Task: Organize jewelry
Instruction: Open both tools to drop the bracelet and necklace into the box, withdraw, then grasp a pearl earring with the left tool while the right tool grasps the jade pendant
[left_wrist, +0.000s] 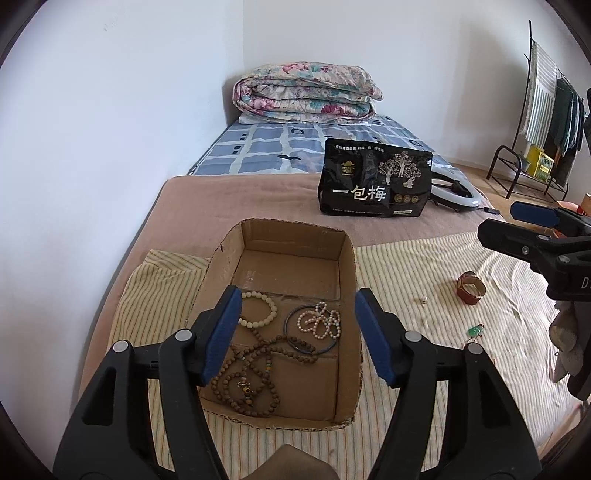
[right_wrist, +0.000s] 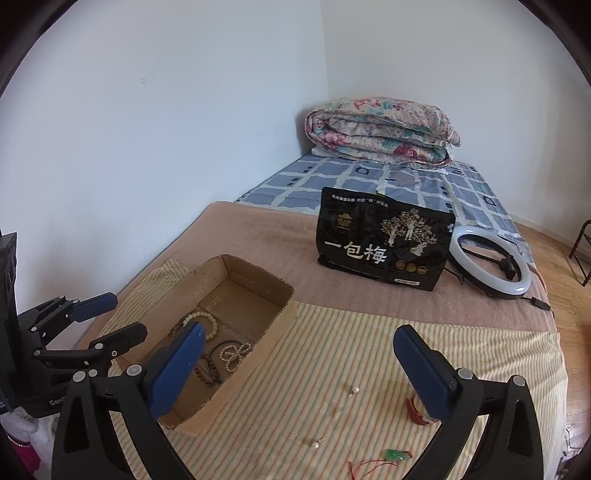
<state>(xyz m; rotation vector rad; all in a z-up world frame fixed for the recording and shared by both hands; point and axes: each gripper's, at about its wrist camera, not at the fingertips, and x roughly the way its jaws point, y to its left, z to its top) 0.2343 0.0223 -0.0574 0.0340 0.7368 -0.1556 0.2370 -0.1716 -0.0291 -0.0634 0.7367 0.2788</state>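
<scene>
Over the bed's striped cloth (right_wrist: 332, 350), I hold my left claw (left_wrist: 297, 336) spread empty above the cardboard box (left_wrist: 347, 266) of round-beaded wooden and pearl strands; my right claw (right_wrist: 299, 373) gapes above two loose pearl earrings (right_wrist: 354, 390).

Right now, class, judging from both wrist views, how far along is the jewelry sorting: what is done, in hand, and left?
Done: the cardboard box holds a cream bead bracelet, pearl strand, dark bangle and brown bead necklace. In hand: nothing; the left gripper and right gripper are both open. Left on the striped cloth: two pearl earrings, a green pendant and a red band.
</scene>
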